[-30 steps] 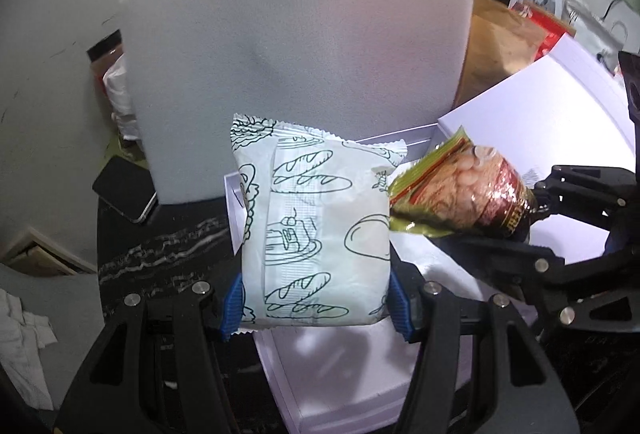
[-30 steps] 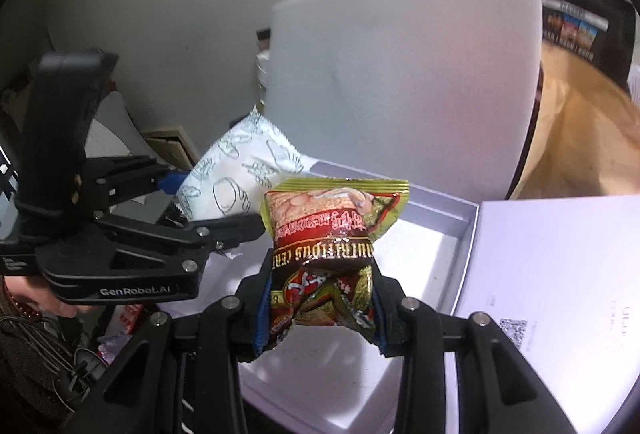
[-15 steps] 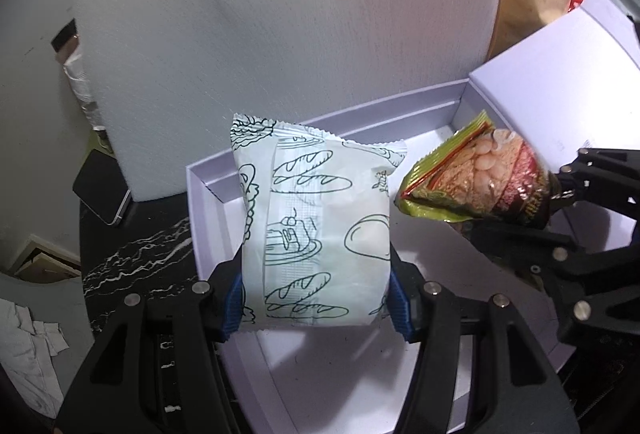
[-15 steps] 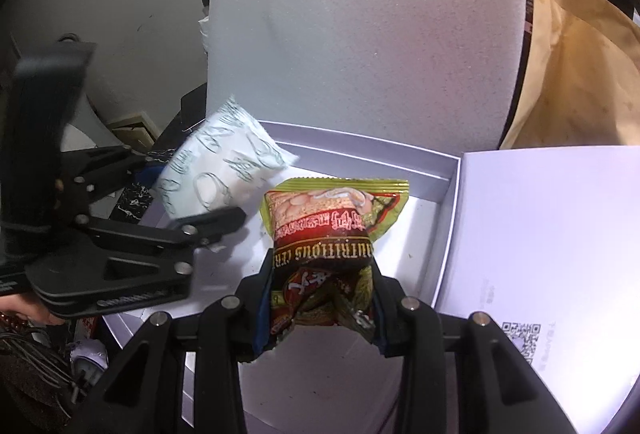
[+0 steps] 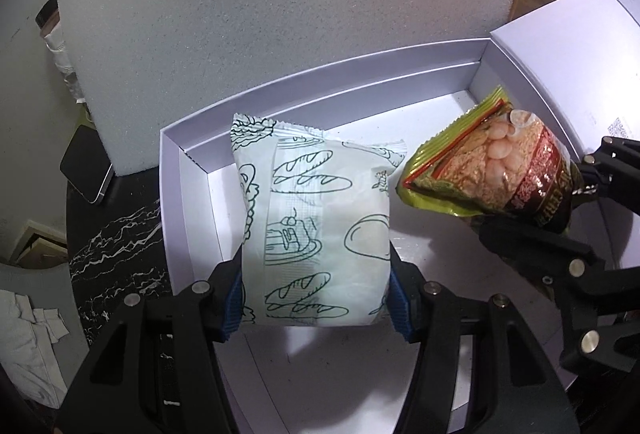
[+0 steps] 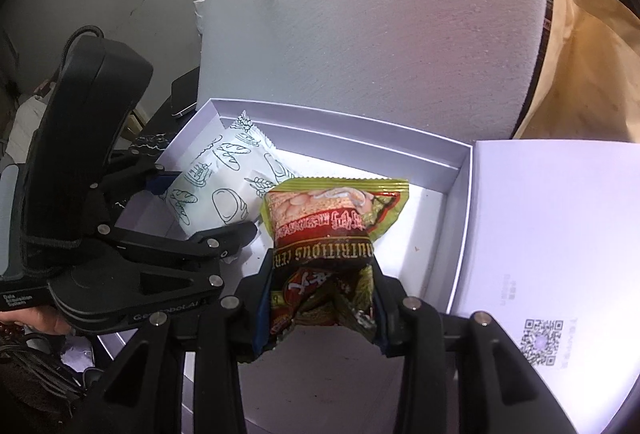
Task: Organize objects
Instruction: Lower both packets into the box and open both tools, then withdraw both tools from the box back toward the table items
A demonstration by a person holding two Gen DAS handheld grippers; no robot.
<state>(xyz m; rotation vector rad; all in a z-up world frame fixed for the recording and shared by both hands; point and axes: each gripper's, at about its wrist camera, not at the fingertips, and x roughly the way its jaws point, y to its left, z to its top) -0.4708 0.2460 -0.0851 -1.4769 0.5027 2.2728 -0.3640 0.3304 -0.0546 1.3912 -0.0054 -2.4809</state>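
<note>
My left gripper (image 5: 316,298) is shut on a white bread packet (image 5: 316,226) printed with green loaf drawings, held over the left part of an open white box (image 5: 320,70). My right gripper (image 6: 320,298) is shut on a red and green snack packet (image 6: 328,234), held over the same box (image 6: 456,194) toward its right. The snack packet (image 5: 492,174) also shows at the right of the left wrist view, and the bread packet (image 6: 224,186) at the left of the right wrist view. Both packets hang just above the box floor.
A large white foam sheet (image 5: 280,14) stands behind the box. The box lid (image 6: 552,234) with a QR code lies to the right. A phone (image 5: 86,170) lies on the black marble table (image 5: 116,242) at the left. A brown paper bag (image 6: 588,66) is at the back right.
Both grippers have moved forward and down over the open box, each still holding its packet. The box interior now fills more of both views.
</note>
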